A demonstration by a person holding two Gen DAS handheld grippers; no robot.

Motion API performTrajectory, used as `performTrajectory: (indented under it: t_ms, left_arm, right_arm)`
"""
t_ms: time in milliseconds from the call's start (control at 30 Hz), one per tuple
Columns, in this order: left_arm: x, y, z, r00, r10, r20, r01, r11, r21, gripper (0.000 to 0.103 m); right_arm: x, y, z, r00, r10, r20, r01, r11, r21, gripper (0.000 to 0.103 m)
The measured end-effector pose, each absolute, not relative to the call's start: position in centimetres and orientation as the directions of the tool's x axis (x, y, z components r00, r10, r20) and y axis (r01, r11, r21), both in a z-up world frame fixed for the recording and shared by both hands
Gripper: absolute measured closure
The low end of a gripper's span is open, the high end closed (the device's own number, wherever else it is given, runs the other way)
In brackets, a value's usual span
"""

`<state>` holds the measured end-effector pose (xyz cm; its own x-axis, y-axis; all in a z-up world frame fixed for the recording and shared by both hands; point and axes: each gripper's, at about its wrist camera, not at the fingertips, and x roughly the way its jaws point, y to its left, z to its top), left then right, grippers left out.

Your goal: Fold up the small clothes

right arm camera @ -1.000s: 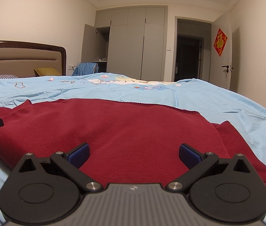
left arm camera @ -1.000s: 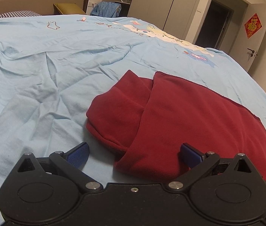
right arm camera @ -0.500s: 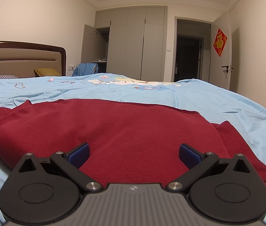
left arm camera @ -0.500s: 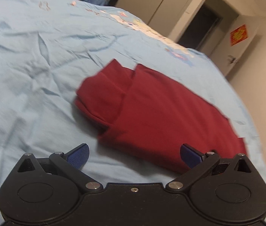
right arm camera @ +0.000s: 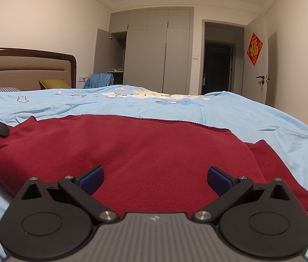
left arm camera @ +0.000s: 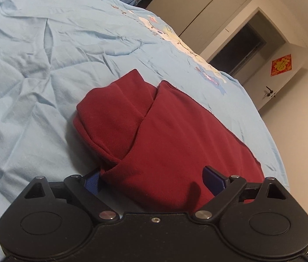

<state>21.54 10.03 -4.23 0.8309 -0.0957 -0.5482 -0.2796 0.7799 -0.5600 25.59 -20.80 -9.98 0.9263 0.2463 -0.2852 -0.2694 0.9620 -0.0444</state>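
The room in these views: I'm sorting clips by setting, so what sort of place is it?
A home bedroom, most likely. A bed with a blue sheet and a headboard, a wall of wardrobe doors, and a red garment spread out for folding.

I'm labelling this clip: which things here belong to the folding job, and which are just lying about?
Part of the job:
red garment
left claw, open at its near edge
right claw, open over it

Lying about:
blue bedsheet
yellow pillow
blue clothing by the wardrobe
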Motion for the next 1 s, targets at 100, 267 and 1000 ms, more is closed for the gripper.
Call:
performTrajectory:
  t_ms: [100, 267, 1000]
  left_arm:
    - [21.7, 9.8, -4.1, 0.825, -0.078, -0.559, -0.283, 0.8, -0.529, 0.012]
    - [21.8, 9.6, -3.8, 0.816, -0.04, -0.577, -0.308, 0.815, -0.491, 0.019]
    - [22.4, 9.2, -1.9, 0.782, 0.129, -0.609, -0.407, 0.847, -0.343, 0.075]
  right_arm:
    - [25.6, -20.8, -10.0, 0.926, 0.247, -0.285, -0.27, 0.962, -0.044, 0.0]
    - [25.6, -20.8, -10.0, 0.926, 0.247, -0.285, -0.27, 0.962, -0.044, 0.0]
    - [25.3, -20.7, -9.9, 0.926, 0.245, -0.288, -0.264, 0.964, -0.025, 0.0]
